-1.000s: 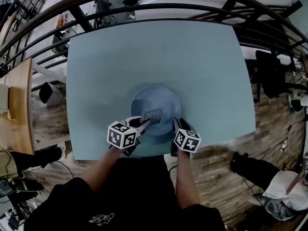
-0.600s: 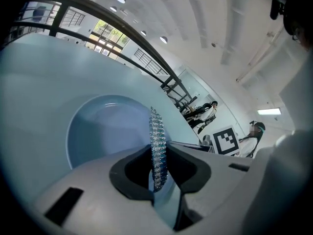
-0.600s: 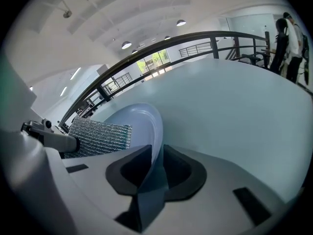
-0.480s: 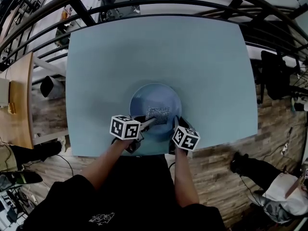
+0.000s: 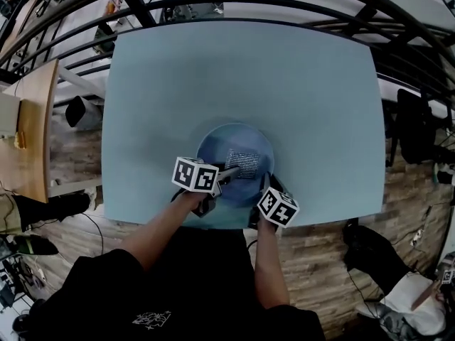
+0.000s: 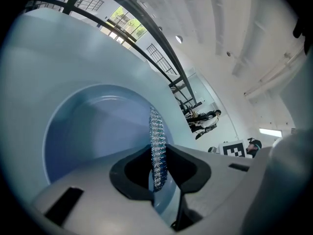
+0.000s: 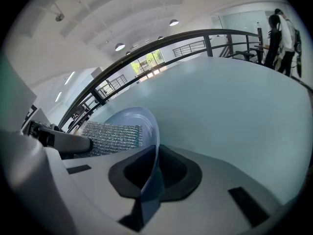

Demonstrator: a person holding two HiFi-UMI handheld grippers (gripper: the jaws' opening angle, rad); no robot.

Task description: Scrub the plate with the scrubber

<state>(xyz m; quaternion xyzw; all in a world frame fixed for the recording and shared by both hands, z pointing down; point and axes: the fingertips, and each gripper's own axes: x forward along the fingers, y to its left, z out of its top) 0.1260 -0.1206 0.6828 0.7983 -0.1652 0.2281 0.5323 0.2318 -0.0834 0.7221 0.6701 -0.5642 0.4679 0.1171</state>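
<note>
A round pale-blue plate [image 5: 220, 145] sits on the light blue-grey counter [image 5: 234, 84], close to the counter's near edge and in front of the person. A flat, silvery mesh scrubber [image 5: 243, 163] lies inside the plate, right of its middle in the head view.

The left tongs [image 5: 222, 177] reach in over the plate's near-left rim and are pinched on the scrubber's near edge. In the left gripper view the mesh stands edge-on between the two dark pads [image 6: 128, 173], with the plate's hollow behind it.

The right tongs [image 5: 269, 185] sit at the plate's near-right rim. Their jaws have just been closing, and in the right gripper view the thin rim of the plate runs upright between the pads and is gripped there. To the left in that view, the scrubber rests flat on the plate's inner surface, held by a grey finger of the left tongs.

A dark metal railing [image 5: 298, 6] curves beyond the counter's far edge.
</note>
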